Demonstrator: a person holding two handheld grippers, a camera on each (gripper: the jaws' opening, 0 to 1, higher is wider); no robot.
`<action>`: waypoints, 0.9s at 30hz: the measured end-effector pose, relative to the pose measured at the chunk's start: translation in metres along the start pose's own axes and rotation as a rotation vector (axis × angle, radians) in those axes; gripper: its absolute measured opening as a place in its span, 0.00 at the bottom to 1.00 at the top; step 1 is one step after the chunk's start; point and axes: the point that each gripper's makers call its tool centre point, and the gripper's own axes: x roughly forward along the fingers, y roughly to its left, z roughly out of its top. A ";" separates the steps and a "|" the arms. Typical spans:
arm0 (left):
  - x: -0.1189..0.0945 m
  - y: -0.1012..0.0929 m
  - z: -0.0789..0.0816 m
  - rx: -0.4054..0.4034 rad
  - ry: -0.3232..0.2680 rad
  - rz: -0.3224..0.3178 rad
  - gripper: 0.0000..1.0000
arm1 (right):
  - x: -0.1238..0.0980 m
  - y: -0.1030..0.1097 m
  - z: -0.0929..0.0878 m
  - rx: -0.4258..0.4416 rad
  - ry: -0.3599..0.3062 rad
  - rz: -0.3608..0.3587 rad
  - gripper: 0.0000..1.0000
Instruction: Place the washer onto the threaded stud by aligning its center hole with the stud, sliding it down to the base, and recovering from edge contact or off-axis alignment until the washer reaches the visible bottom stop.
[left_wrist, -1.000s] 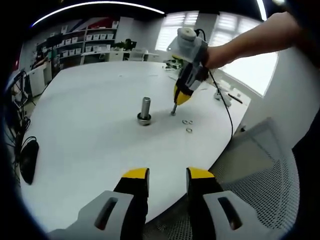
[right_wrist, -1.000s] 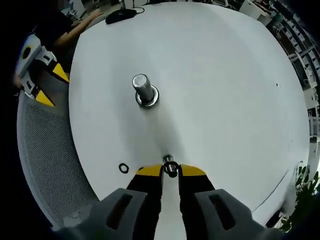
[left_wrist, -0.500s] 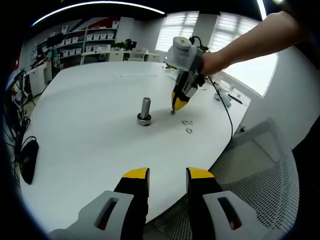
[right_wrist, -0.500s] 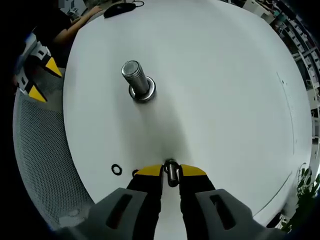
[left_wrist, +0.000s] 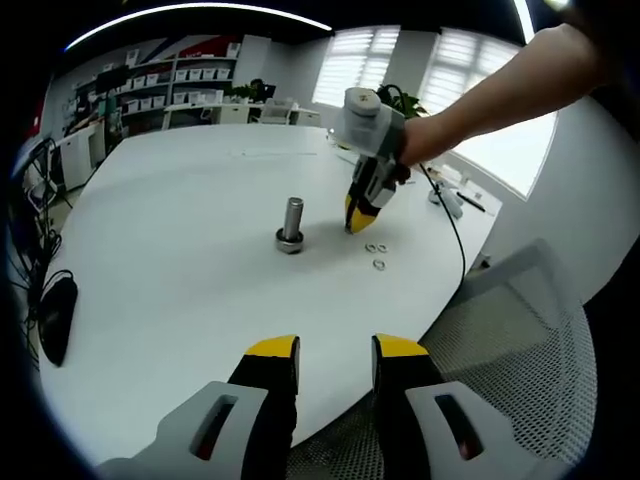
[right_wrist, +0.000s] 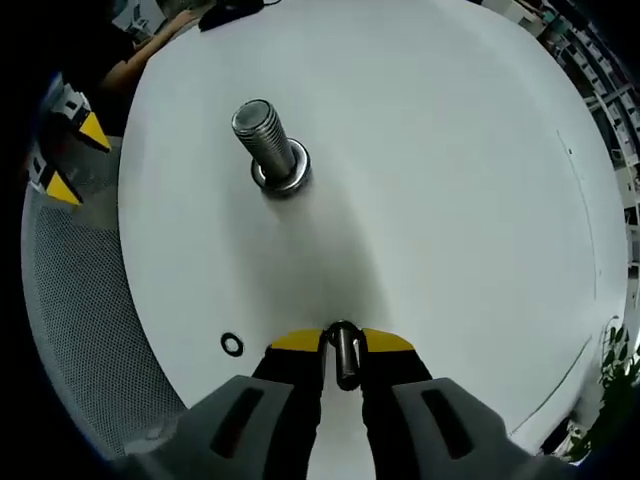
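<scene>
Nearest in the right gripper view, the right tongs (right_wrist: 343, 345) are closed on the washer (right_wrist: 344, 352), held edge-on between the yellow tips, so its hole cannot be seen. Straight ahead along the jaws, well apart across bare worktop (right_wrist: 450, 180), the threaded stud (right_wrist: 266, 140) stands on its flanged base, its long axis roughly upright and leaning away up-left in this view. Judgement: the washer must travel forward and turn flat over the stud's top. Spare washers (left_wrist: 376, 254) lie near. The left tongs (left_wrist: 335, 365) hang open, farther off at the worktop's edge.
</scene>
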 end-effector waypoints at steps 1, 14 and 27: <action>0.000 0.000 0.000 0.001 -0.001 0.000 0.27 | 0.000 0.000 0.001 0.003 -0.004 0.001 0.15; 0.000 -0.001 -0.001 0.010 0.004 -0.003 0.27 | -0.011 -0.002 -0.008 0.039 -0.048 -0.020 0.20; 0.001 0.001 -0.003 0.009 0.019 0.001 0.27 | -0.021 -0.001 -0.025 0.080 -0.063 -0.041 0.23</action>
